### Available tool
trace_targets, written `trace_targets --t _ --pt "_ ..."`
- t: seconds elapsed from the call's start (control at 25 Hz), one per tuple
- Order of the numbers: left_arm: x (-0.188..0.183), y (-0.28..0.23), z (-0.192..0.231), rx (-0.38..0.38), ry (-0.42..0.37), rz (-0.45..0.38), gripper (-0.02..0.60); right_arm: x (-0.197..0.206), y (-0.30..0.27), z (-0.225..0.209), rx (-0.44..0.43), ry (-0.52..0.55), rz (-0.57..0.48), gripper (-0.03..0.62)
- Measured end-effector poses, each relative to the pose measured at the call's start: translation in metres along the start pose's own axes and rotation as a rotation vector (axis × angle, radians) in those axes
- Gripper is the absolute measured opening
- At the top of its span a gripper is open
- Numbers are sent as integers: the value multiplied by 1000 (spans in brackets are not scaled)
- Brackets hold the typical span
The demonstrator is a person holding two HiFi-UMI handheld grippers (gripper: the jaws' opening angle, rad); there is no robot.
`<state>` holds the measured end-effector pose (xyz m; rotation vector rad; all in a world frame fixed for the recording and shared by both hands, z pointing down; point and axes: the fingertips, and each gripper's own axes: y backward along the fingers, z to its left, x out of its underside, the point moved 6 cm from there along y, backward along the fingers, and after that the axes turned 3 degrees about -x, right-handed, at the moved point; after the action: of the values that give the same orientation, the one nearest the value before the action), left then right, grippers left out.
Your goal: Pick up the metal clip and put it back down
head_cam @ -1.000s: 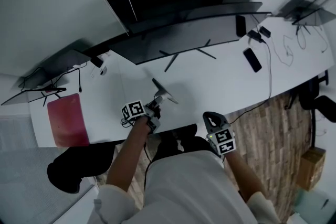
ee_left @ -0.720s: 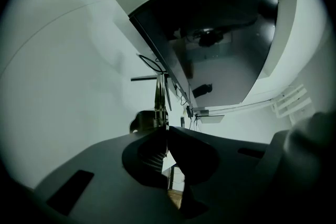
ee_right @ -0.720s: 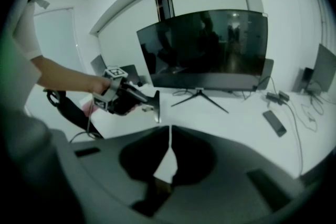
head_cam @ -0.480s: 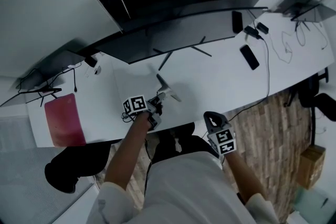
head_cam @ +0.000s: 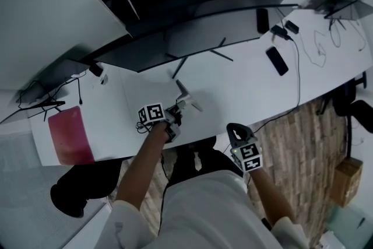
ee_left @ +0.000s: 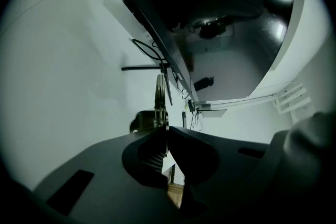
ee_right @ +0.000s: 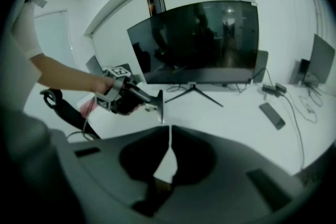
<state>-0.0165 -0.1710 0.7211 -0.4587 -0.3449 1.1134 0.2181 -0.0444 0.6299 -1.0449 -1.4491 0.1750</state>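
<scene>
Left tongs [head_cam: 176, 112] over white desk [head_cam: 233, 90]

Open desk [head_cam: 239, 90] in front of monitor [head_cam: 198, 29]

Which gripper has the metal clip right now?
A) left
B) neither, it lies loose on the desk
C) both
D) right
A: in the left gripper view the left gripper has its jaws closed on the metal clip, which sticks out past the tips. The right gripper has its jaws together with nothing between them.
</scene>
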Motion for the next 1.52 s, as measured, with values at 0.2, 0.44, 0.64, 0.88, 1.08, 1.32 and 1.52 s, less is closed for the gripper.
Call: trace_targets --t 0.2,0.44,0.64,0.88,1.08,1.32,1.52 --pt "-6 -17 6 -7 -9 18 34 3 -7 -8 -2 -8 17 34" --pt "-17 -37 19 -5 -10 24 34 8 -21 -14 -13 -13 39 34" --pt "-24 -54 31 -14 -7 38 34 11 -29 -16 -32 2 56 34" --pt "-25 -69 42 -27 3 55 34 29 -37 -22 -43 -6 96 34" --pt "-23 -79 52 -31 16 67 34 25 -41 -22 -59 -2 92 34" --pt "-22 -84 62 -36 30 70 34 37 -43 -24 -63 -6 108 34" --pt "-26 -87 61 -23 29 55 35 42 -43 -23 -70 -21 111 34"
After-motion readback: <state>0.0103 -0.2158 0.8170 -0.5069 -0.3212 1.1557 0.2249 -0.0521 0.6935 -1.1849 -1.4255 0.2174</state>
